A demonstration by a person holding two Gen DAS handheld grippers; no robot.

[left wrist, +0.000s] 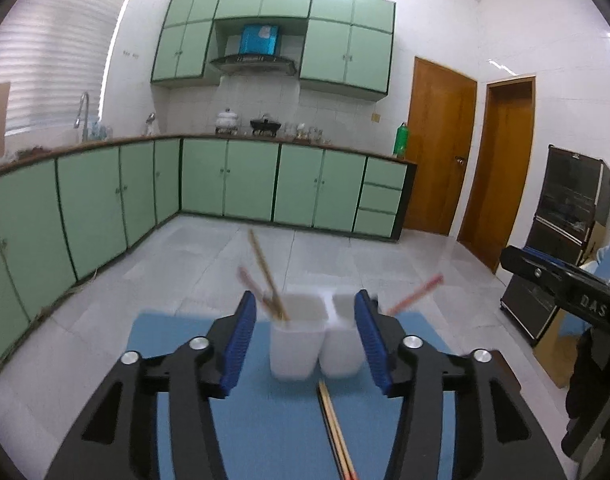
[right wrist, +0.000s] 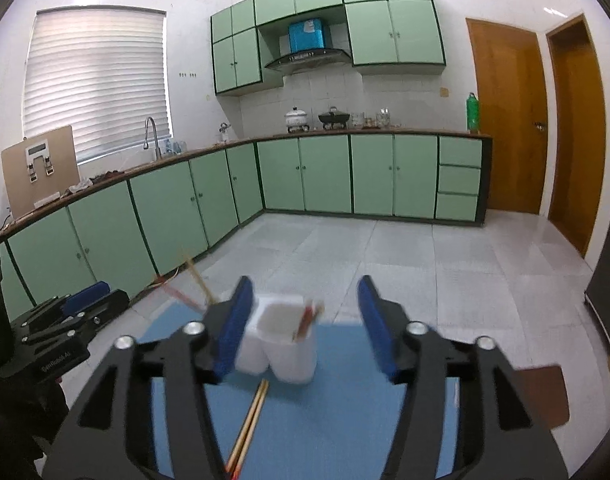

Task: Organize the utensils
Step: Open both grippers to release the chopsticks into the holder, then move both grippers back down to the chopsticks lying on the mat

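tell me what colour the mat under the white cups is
Blue. The mat under the white cups shows best in the left wrist view.

The right gripper (left wrist: 577, 284), seen at the edge of the left wrist view, carries the pale letters "DAS" on its black body. The left gripper (right wrist: 61, 336), seen from the right wrist view, bears a small white line that reads roughly "GenRobot.AI". The blue box (right wrist: 306, 35) above the hood has a label too blurred to read.
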